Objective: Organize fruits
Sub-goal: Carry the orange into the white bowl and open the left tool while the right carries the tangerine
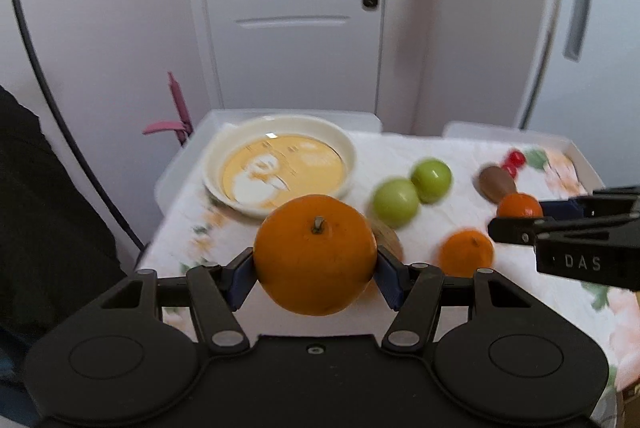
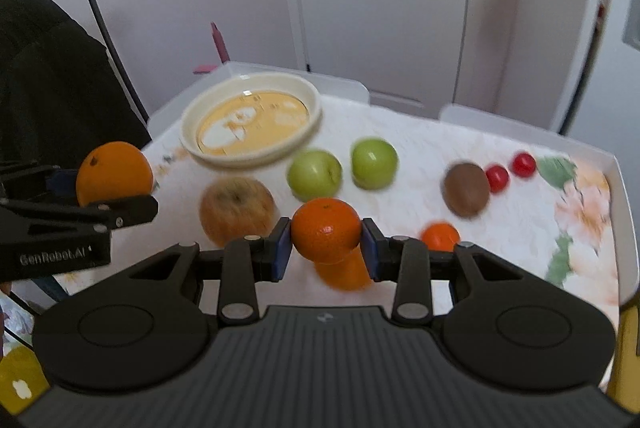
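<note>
White panelled door and pale walls stand behind a table covered in a floral cloth [image 2: 520, 196], with raised white edges at the far side. Left gripper [image 1: 316, 262] is pinching a large orange [image 1: 316, 252] at its widest part, stem up, lifted clear of the cloth at lower centre of the left view; the side-on grip appears chosen to keep the round fruit from rolling out. Right gripper [image 2: 326, 234] is likewise pressed onto a smaller, deeper-coloured tangerine [image 2: 326, 228], also off the surface. A cream plate [image 2: 252, 156] with a yellow printed centre sits at upper left of the table and holds nothing; judged the likely destination. Two green apples [image 2: 340, 168] lie side by side at centre, a brownish apple [image 2: 236, 210] to their lower left, a kiwi [image 2: 466, 190] and two red cherry-like fruits [image 2: 510, 172] at right, and two further tangerines [image 2: 440, 236] near the front edge. Background motion blur suggests both fruits are in transit
</note>
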{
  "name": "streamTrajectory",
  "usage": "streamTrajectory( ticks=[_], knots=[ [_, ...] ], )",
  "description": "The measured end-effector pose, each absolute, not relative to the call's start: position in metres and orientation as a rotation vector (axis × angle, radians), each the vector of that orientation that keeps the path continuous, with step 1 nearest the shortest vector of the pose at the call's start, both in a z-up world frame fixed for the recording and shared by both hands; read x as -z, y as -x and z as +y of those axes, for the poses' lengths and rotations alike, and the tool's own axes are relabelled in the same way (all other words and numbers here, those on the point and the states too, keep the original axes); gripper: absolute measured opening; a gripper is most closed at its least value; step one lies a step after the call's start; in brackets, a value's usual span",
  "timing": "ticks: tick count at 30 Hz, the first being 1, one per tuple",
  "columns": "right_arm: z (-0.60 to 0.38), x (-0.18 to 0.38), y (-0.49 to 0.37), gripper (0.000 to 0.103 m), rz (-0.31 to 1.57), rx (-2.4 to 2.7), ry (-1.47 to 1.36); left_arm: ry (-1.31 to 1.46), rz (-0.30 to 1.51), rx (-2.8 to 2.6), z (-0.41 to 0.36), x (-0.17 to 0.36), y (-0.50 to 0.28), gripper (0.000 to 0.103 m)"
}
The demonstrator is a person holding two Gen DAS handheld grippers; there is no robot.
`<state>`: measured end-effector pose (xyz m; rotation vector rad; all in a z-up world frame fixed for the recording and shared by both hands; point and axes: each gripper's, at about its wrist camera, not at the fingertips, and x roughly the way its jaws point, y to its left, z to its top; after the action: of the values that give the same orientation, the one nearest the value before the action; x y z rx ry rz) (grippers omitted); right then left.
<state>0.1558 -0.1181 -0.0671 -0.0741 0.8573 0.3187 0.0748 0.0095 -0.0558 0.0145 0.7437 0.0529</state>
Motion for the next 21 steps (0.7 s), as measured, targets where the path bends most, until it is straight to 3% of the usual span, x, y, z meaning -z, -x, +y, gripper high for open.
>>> streamTrajectory(
  ticks=[11,21],
  knots=[
    [-0.064,0.045,-0.219,0.051,0.838,-0.340,0.042,-0.007,0.704,-0.063,0.068,0.025,-0.130,0.066],
    [-0.030,0.048,-0.288,0.051,0.820,-0.305,0.017,-0.027,0.728,-0.009,0.094,0.041,-0.213,0.066]
  ],
)
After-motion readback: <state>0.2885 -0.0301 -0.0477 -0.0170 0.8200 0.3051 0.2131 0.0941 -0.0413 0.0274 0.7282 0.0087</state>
